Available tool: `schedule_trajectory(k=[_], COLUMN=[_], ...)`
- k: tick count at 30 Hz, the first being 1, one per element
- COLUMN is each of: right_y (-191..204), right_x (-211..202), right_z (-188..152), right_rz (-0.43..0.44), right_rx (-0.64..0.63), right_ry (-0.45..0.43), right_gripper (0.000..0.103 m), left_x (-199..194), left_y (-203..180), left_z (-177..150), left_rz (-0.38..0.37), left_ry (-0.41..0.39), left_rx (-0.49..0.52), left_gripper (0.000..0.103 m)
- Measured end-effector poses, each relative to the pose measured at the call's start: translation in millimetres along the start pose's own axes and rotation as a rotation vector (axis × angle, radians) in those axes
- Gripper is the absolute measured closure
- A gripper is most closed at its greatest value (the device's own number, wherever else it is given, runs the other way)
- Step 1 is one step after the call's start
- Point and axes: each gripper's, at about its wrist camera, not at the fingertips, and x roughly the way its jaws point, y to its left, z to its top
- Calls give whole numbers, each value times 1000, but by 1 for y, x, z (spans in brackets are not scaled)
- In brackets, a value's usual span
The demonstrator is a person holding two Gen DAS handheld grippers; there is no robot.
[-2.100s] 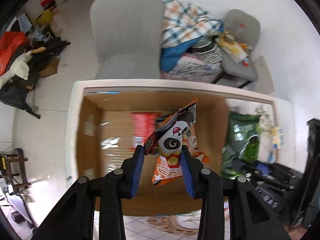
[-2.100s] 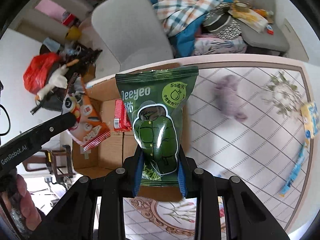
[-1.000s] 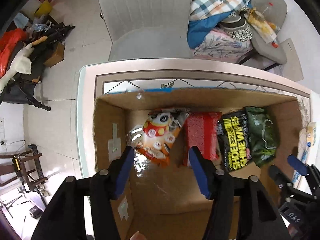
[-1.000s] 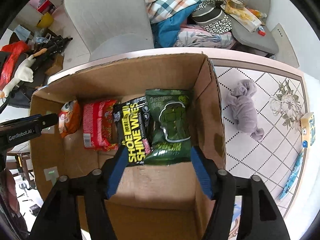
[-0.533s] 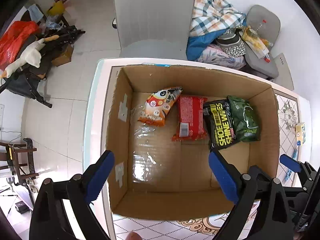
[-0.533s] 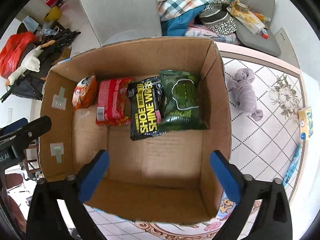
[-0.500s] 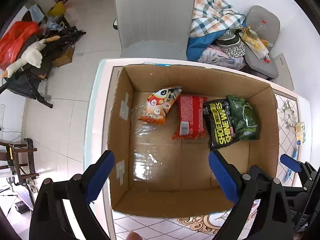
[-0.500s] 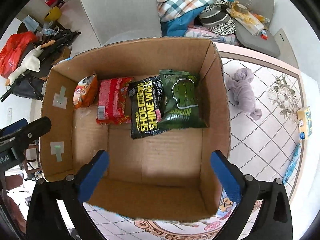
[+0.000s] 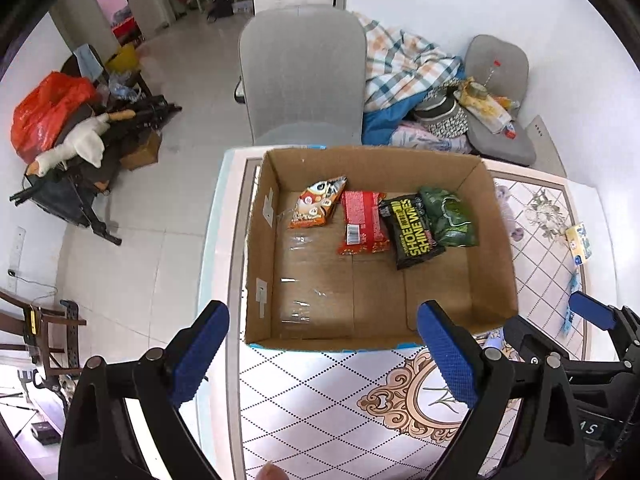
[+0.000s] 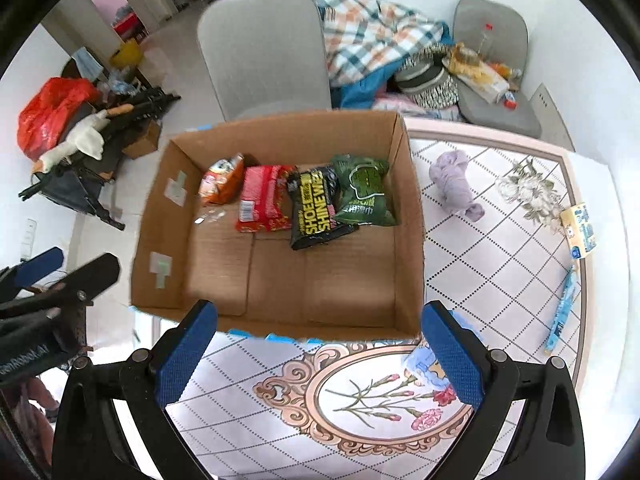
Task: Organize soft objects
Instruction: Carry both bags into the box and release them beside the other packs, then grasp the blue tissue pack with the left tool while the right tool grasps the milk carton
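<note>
An open cardboard box [image 9: 494, 240] [image 10: 412, 216] stands on the table. Along its far side lie an orange snack bag [image 9: 316, 204] [image 10: 222, 180], a red pack [image 9: 362, 222] [image 10: 262, 198], a black shoe-wipes pack [image 9: 412, 230] [image 10: 316, 206] and a green bag [image 9: 450, 216] [image 10: 364, 190]. My left gripper [image 9: 326, 350] is open and empty, held above the box's near edge. My right gripper [image 10: 320, 346] is open and empty, also near the box's front edge. A purple soft cloth [image 10: 456, 184] lies on the table right of the box.
The patterned table [image 10: 360, 404] carries a yellow pack [image 10: 580, 232] and a blue stick pack [image 10: 562, 312] at the right edge. A grey chair [image 9: 304, 76] stands behind the box. Clothes pile on a seat at back right; clutter lies on the floor at left.
Both grippers let go of their bags inside the box, opened wide and pulled back and up. The orange and green bags now lie in the box's far row.
</note>
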Motion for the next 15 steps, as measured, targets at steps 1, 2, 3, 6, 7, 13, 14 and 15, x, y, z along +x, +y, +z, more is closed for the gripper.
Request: schedule_trajectory(k=[1, 2, 3, 6, 7, 13, 14, 15], right_y=[0, 0, 1, -1, -3, -49, -61, -76], right_x=[-9, -16, -21, -40, -46, -64, -64, -64], right_z=[-3, -6, -8, -15, -18, -41, -47, -53], right_rz=[7, 12, 15, 43, 55, 81, 80, 73], right_rx=[0, 1, 3, 15, 21, 121, 147, 177], right_ry=[-15, -25, -31, -53, -62, -67, -60, -48], right_gripper=[0, 0, 0, 0, 0, 0, 0, 0], left_x=[-6, -11, -16, -31, -35, -41, -39, -36], left_y=[-1, -2, -2, -4, -6, -42, -50, -61], left_z=[-2, -3, -5, -9, -11, -26, -28, -31], left_rz=[1, -1, -7, -26, -25, -24, -24, -23], left_ry=[-10, -20, -27, -45, -51, -50, -45, -35], left_rx=[1, 1, -2, -8, -5, 78, 98, 122], left_gripper=[7, 7, 7, 7, 7, 7, 7, 7])
